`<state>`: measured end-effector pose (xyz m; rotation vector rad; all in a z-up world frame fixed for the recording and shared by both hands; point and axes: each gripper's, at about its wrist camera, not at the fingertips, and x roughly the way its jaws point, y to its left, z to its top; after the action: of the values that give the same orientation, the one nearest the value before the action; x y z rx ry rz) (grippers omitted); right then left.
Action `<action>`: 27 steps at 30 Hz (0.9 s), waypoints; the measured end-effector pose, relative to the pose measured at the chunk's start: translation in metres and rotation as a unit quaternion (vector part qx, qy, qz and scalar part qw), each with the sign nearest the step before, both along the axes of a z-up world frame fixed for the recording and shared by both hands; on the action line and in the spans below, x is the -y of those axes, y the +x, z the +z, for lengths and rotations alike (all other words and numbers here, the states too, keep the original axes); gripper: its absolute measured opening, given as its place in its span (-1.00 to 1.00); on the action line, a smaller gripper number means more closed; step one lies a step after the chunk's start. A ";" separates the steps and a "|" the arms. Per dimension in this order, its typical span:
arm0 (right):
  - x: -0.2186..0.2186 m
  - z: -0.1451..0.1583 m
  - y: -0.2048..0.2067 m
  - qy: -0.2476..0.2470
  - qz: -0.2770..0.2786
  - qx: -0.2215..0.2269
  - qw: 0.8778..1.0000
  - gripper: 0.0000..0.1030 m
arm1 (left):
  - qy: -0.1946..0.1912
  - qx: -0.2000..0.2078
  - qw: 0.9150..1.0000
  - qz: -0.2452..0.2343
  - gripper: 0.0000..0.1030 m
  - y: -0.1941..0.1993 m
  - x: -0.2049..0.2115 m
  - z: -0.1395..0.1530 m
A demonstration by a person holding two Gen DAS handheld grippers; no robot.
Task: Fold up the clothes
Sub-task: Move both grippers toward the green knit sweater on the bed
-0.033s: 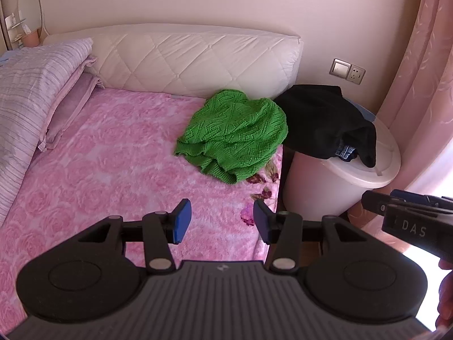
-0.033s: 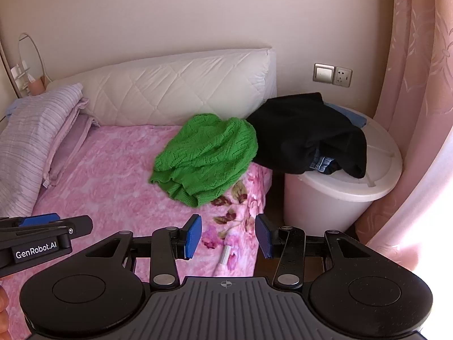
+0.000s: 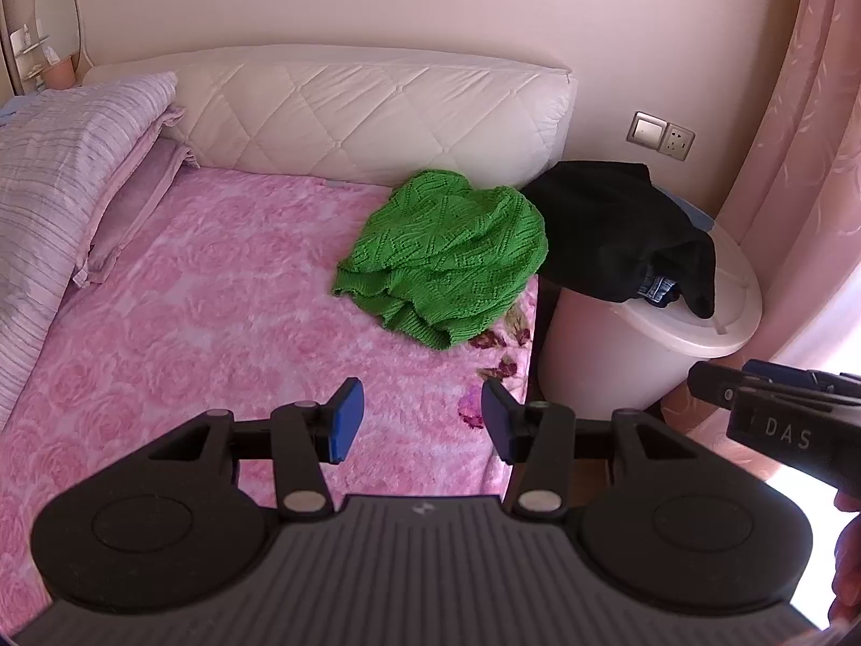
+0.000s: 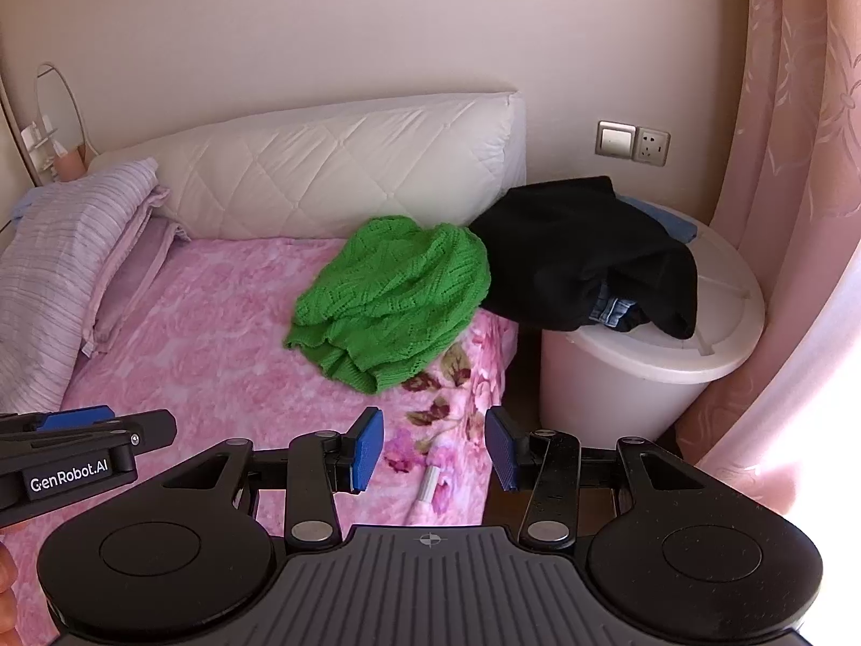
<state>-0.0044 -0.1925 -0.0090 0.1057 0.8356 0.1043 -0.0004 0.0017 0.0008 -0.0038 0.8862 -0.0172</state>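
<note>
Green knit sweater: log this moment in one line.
green knit sweater crumpled on bed | left gripper open, empty | right gripper open, empty | black garment on bin

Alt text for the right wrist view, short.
The open right gripper hovers over a pink bed, holding nothing. Ahead, a crumpled green sweater lies beside black clothes draped on a white bin.

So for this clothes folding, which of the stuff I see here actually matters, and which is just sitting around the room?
Belongs to the job:
- green knitted sweater, crumpled on the bed
- black garment, draped over the white bin
- left gripper and right gripper, both open and empty

Just lying about:
- striped pillow
- quilted headboard
- white bin
- pink curtain
- wall socket
</note>
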 end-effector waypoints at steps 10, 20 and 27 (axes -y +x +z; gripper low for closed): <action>-0.007 0.005 -0.003 -0.001 0.002 0.003 1.000 -0.11 | -0.006 0.001 1.000 0.003 -0.14 -0.009 -0.013 0.003; -0.013 0.012 -0.003 -0.003 0.001 0.005 1.000 -0.11 | -0.015 0.004 1.000 0.001 -0.14 -0.011 -0.024 0.003; -0.018 0.011 -0.001 -0.008 0.003 0.006 1.000 -0.11 | -0.021 0.001 1.000 0.002 -0.13 -0.010 -0.031 0.000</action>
<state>-0.0058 -0.1741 0.0025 0.0876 0.8240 0.1037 -0.0106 0.0331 0.0003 -0.0458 0.8843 -0.0324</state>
